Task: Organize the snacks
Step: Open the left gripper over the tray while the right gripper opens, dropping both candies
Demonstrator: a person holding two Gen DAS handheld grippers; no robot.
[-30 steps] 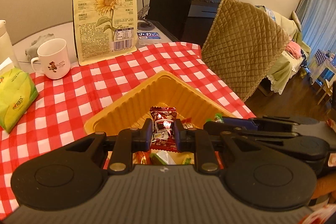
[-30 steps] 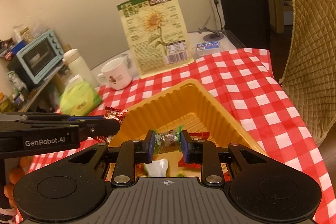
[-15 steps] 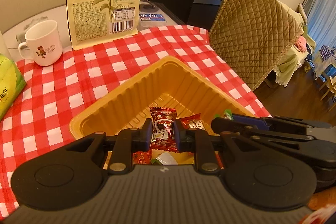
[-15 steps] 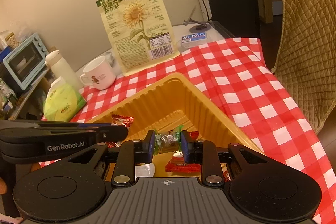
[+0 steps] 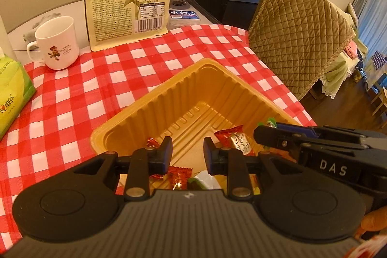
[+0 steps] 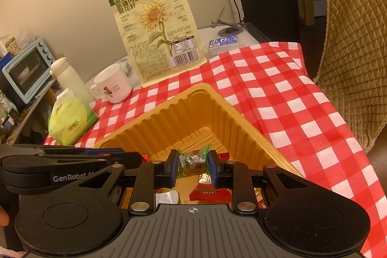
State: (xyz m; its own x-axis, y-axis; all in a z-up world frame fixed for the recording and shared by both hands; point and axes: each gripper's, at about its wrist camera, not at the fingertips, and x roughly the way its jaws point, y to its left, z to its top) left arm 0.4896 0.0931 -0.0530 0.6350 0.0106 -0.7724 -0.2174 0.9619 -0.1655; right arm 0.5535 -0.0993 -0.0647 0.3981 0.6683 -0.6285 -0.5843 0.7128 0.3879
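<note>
**Snacks: one dropped in the tray, one yet to go**

Snacks are gathering at the near end of the yellow tray [image 5: 154,98], which sits cornerwise on the red checked tablecloth [image 5: 72,93]. A moment ago the left gripper [image 5: 187,154] was pinching a dark red candy; now its jaws have just been opening and there is nothing between them, only the ribbed tray floor showing through the gap. They stand a little apart, not wide. I take it the candy has fallen in among the wrappers below, perhaps the red wrapper [image 5: 180,173] lying just under the fingers, though from here the gripper body hides most of that pile and I can't be sure which piece it is.

The right gripper [image 6: 192,165] hangs beside it over the same tray, jaws closed firmly on a green-ended candy [image 6: 192,162], both pads pressing its sides. Another red sachet [image 5: 233,139] lies on the tray floor between the two tools.

So one delivery looks done and the second seems ready: the right hand need only let go where it is.
</note>
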